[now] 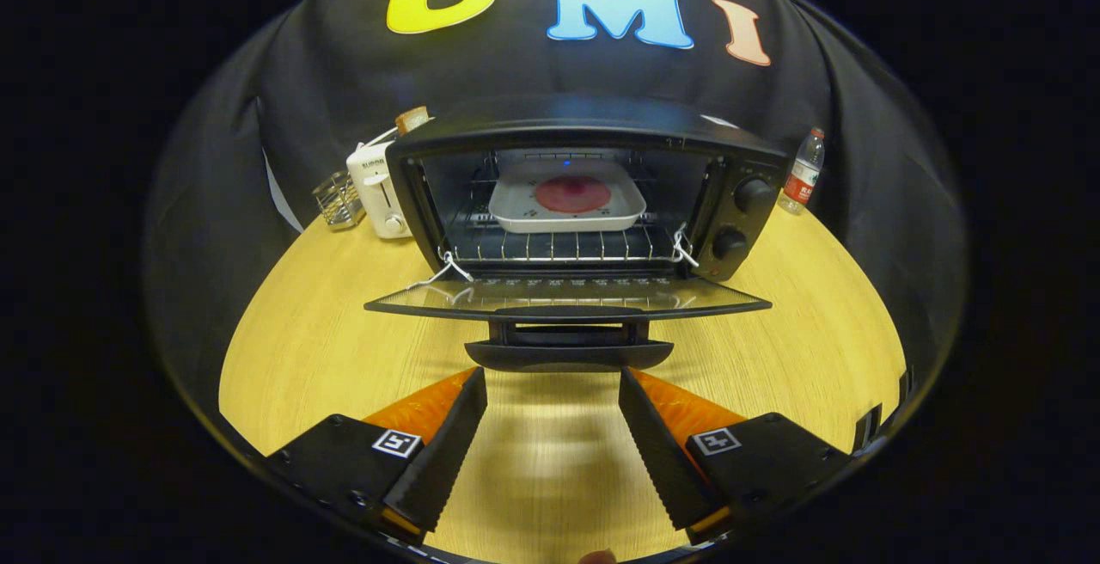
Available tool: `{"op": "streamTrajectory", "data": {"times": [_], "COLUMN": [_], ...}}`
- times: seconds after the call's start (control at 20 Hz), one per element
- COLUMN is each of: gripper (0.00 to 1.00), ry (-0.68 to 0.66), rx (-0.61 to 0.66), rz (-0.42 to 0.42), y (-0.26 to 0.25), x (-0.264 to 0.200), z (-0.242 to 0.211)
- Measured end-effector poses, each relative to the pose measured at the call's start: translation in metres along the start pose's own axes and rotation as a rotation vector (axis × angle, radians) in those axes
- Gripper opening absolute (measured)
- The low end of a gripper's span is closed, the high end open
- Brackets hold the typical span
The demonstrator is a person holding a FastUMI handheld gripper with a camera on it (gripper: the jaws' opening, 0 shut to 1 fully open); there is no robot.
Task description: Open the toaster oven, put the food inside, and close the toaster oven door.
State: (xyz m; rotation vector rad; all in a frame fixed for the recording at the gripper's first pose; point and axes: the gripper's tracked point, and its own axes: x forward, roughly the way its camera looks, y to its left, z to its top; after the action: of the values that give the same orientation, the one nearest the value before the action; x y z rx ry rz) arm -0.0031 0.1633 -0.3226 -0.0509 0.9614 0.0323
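Note:
A black toaster oven (584, 194) stands on the wooden table (326, 349), its glass door (567, 296) folded down flat toward me. On the wire rack inside rests a white tray (516, 203) holding a round reddish slice of food (572, 194). The door's black handle (567, 353) lies just ahead of my fingertips. My gripper (552, 375) is open, nothing between its fingers, hovering over the table just short of the handle.
A white pop-up toaster (378, 190) and a small wire rack (338, 200) stand left of the oven. A plastic water bottle (803, 172) is at the back right. Two black knobs (746, 216) sit on the oven's right panel. Bare tabletop lies on both sides.

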Motion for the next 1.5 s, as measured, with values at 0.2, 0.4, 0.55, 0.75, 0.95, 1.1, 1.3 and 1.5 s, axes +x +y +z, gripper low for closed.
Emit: {"op": "streamTrajectory", "data": {"times": [0.2,0.4,0.55,0.75,0.95,1.1,1.3,1.5], "gripper": [0.98,0.98,0.98,0.98,0.98,0.98,0.97,0.97], "ry": [-0.056,-0.094,-0.137,-0.233,-0.391,-0.504,-0.616,-0.667], "rx": [-0.022,-0.027,-0.067,-0.064,-0.058,-0.036,-0.018,0.008], "rz": [0.001,0.018,0.016,0.034,0.024,0.023,0.01,0.029], "y": [0.0,0.0,-0.006,-0.011,-0.029,-0.044,-0.071,-0.086], "x": [-0.007,-0.009,-0.016,-0.027,-0.077,-0.122,-0.177,-0.219], "z": [0.019,0.036,0.049,0.069,0.095,0.108,0.115,0.106]}}
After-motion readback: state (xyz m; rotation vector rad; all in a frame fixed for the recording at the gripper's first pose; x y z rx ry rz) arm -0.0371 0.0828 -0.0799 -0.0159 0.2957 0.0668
